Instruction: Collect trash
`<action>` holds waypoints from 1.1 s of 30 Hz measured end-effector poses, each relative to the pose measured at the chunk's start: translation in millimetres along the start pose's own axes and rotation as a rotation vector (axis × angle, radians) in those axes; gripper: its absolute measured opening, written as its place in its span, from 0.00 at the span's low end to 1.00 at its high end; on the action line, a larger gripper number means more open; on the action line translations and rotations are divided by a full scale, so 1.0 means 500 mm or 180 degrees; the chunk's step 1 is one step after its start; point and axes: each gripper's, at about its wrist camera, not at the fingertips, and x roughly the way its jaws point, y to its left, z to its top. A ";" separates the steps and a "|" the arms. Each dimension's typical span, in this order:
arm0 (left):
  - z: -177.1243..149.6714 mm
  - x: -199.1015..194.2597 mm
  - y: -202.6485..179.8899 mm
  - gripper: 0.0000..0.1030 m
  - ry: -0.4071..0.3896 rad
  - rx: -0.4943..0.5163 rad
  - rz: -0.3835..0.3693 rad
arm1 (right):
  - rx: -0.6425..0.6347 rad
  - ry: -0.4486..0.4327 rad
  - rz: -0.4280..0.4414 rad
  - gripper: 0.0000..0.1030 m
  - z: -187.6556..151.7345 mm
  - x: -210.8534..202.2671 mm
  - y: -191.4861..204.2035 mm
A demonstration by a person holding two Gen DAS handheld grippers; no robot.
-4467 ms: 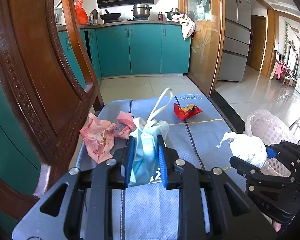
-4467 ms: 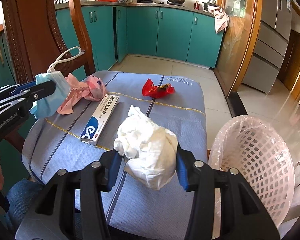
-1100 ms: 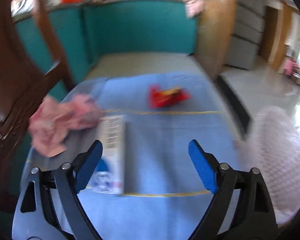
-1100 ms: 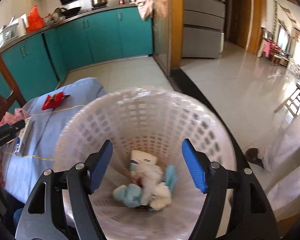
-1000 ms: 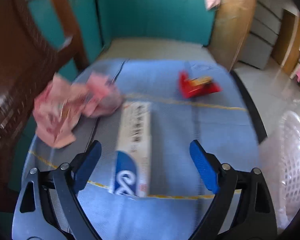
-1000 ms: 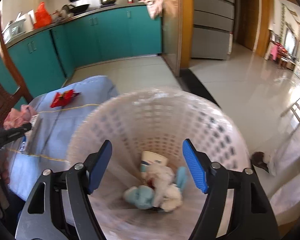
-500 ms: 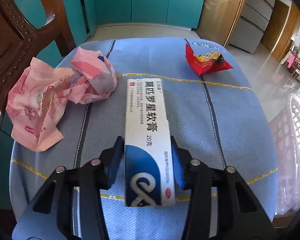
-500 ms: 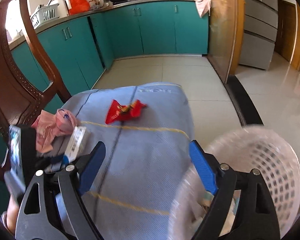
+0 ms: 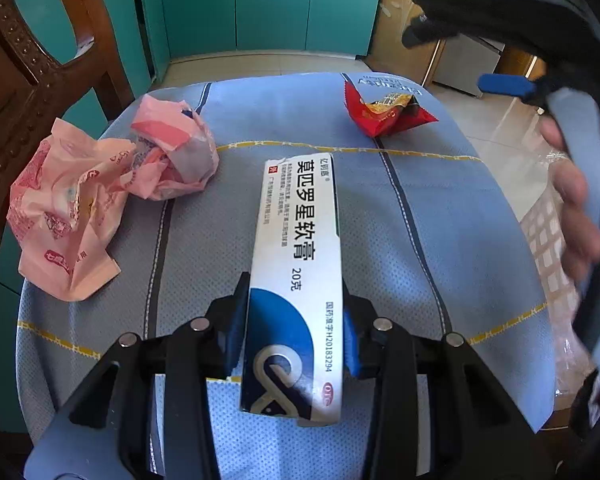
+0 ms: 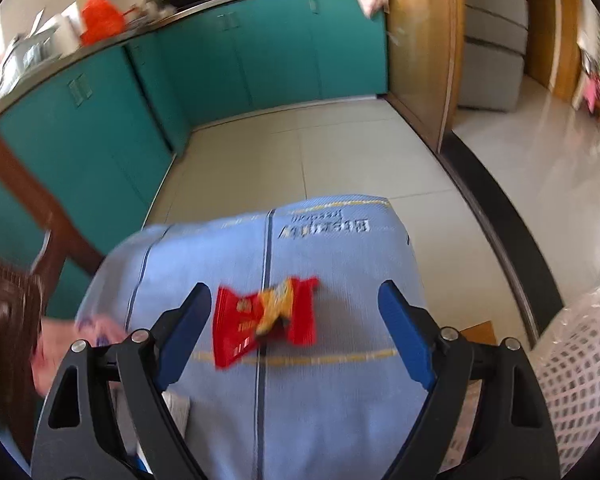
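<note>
My left gripper point(image 9: 294, 332) is shut on the near end of a long white and blue ointment box point(image 9: 298, 264) that lies on the blue cloth point(image 9: 439, 216). Left of the box lie crumpled pink wrappers point(image 9: 100, 196). A red snack wrapper point(image 9: 383, 110) sits at the cloth's far right. In the right wrist view that red snack wrapper point(image 10: 266, 316) lies on the cloth in the gap between the blue pads of my right gripper point(image 10: 294, 316), which is open and holds nothing. The right gripper's body and a hand point(image 9: 575, 200) fill the right side of the left wrist view.
A white lattice basket point(image 10: 575, 376) with a clear liner stands right of the cloth-covered seat. A carved wooden chair back point(image 9: 32, 64) rises on the left. Teal cabinets point(image 10: 236, 52) and tiled floor point(image 10: 339, 148) lie beyond.
My left gripper came down over the ointment box and closed on its near end. My right gripper swung left from above the basket to above the red snack wrapper.
</note>
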 end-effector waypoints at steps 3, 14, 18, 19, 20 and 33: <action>-0.010 -0.008 -0.002 0.39 0.0004 0.0039 0.0010 | 0.0237 0.0012 -0.0054 0.81 0.016 0.017 -0.028; 0.005 -0.007 0.005 0.39 -0.0054 0.0025 0.0017 | 0.0184 0.0336 -0.0256 0.81 0.006 0.123 0.013; 0.006 -0.010 0.008 0.39 -0.0057 0.0011 0.0029 | 0.0090 0.0497 -0.0280 0.81 -0.025 0.150 0.035; 0.005 -0.011 0.008 0.39 -0.0059 0.0012 0.0022 | 0.0068 0.0504 -0.0285 0.81 -0.031 0.150 0.039; 0.005 -0.011 0.007 0.39 -0.0062 0.0015 0.0019 | 0.0017 0.0520 -0.0295 0.81 -0.040 0.149 0.046; 0.002 -0.006 0.010 0.39 -0.0039 -0.0014 0.0077 | -0.0519 0.0582 -0.0053 0.22 -0.114 0.078 0.088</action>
